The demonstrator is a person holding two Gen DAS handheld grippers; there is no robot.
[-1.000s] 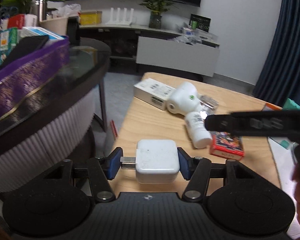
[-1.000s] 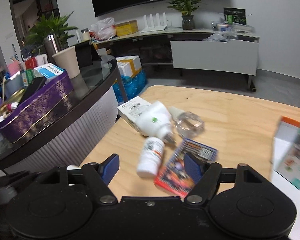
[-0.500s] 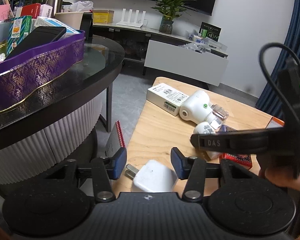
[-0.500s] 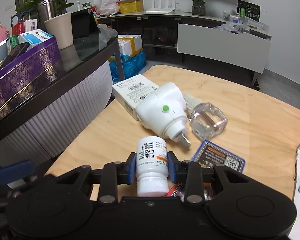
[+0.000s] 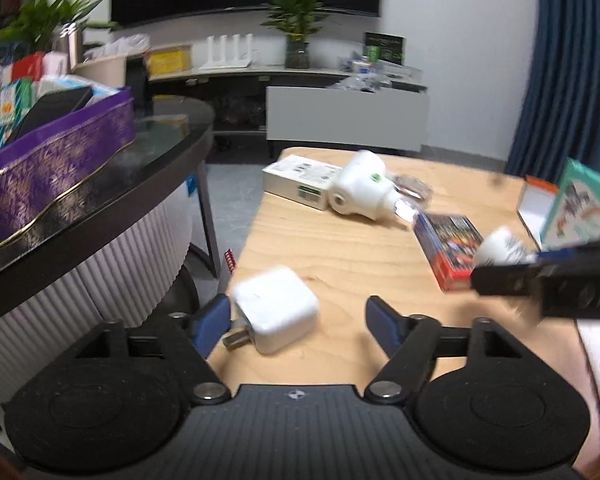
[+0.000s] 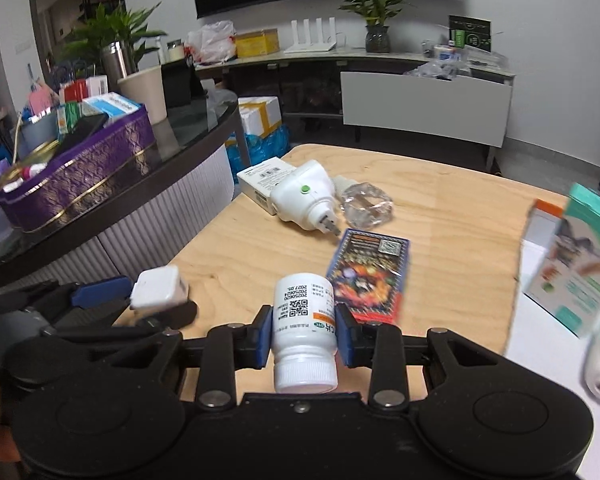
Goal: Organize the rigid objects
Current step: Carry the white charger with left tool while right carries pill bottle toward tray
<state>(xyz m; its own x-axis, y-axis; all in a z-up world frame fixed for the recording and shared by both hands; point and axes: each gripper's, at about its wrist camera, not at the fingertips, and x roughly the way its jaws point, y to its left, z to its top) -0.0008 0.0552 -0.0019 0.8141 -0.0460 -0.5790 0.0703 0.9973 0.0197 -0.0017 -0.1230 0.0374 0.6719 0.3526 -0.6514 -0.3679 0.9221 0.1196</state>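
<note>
Left gripper [image 5: 298, 316] jaws just opened, pads apart and clamping nothing; right gripper [image 6: 303, 334] clamped tight, both angled downward.

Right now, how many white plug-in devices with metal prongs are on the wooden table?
2. The square white charger lies near the table's left front edge, between the left hand-held gripper's open jaws. The rounded white plug-in device lies further back beside the white box.

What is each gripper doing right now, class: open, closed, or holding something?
Left gripper: open, jaws just widened; white charger lies loose on the table.
Right gripper: closed on the white pill bottle.
</note>
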